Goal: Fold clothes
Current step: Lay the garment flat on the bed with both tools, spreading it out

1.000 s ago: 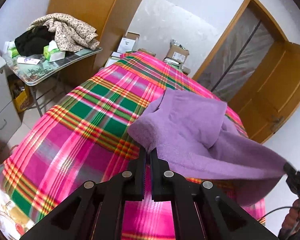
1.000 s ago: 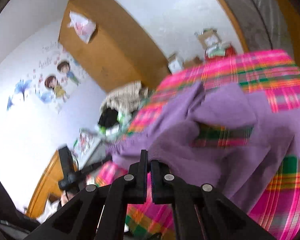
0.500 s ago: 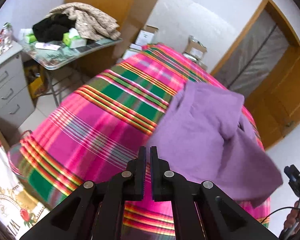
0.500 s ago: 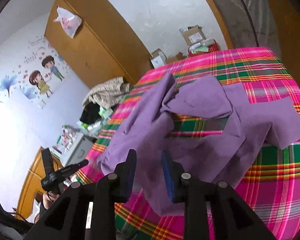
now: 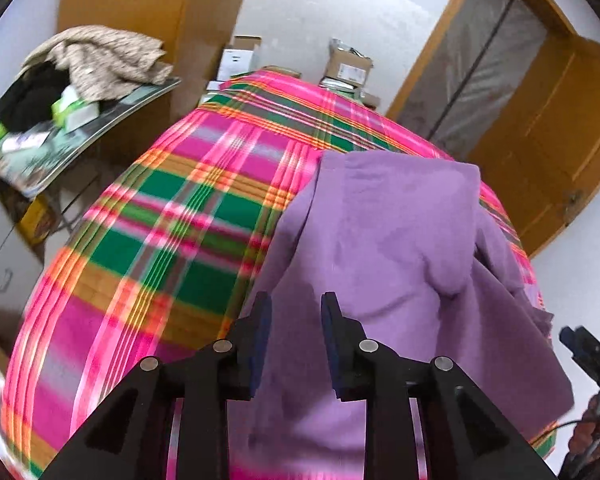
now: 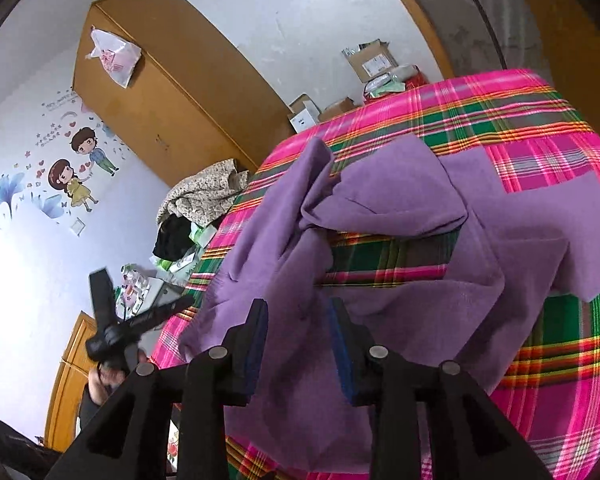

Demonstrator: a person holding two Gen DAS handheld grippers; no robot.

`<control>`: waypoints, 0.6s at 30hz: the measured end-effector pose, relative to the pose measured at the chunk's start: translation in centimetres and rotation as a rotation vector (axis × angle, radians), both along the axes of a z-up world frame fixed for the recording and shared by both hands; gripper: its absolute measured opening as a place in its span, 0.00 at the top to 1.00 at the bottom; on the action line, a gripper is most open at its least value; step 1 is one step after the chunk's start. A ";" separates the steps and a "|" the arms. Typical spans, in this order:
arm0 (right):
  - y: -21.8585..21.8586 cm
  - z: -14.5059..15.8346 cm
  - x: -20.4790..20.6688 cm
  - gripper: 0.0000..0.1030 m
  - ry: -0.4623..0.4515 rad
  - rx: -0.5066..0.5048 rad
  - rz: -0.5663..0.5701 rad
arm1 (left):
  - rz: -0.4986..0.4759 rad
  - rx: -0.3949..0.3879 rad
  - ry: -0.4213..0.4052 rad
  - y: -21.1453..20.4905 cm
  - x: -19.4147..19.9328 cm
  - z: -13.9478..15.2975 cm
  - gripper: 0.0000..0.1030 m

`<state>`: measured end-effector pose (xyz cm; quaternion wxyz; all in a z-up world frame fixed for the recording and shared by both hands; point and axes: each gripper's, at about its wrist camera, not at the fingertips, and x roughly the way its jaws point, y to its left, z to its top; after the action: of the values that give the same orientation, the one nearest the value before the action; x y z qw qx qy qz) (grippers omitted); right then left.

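Bed (image 5: 172, 240): the plaid cover filled the middle of both views and served as my folding surface; I judged there was bare cover left of the garment to spread onto.
Garment (image 5: 384, 240): the purple top lay crumpled across the centre right of the left view, a folded flap on top; in the right view (image 6: 380, 208) it was bunched, with a window of plaid showing through its middle.
Step in hand: I read it as choosing fresh holds to flatten the top before any fold; I would take two outer edges, not the heaped middle, and pull them apart evenly.
Left claw (image 5: 294, 316): fingers apart, empty, over the near hem at bottom centre.
Right claw (image 6: 298, 320): fingers apart, gripping nothing, over the lower edge of the cloth.
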<state>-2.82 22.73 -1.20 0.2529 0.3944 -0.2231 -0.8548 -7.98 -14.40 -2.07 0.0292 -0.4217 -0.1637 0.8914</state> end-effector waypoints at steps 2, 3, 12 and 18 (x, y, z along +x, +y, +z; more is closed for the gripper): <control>0.2 -0.2 -0.2 0.68 -0.001 -0.001 -0.001 | -0.012 -0.003 -0.011 -0.1 -1.6 -0.5 0.74; 0.3 -0.3 -0.4 0.68 -0.001 -0.002 -0.002 | -0.013 -0.003 -0.016 -0.3 -2.2 -0.8 0.74; 0.4 -1.1 -1.7 0.68 -0.018 -0.011 -0.002 | -0.062 0.030 -0.036 -0.9 -4.0 -2.6 0.56; 0.1 -1.6 -2.3 0.68 -0.030 -0.022 0.015 | -0.065 0.034 -0.035 -1.3 -4.2 -3.1 0.55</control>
<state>-5.13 22.81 -2.84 0.2600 0.4061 -0.2332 -0.8444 -12.15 -15.71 -5.12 0.0624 -0.4417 -0.1654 0.8796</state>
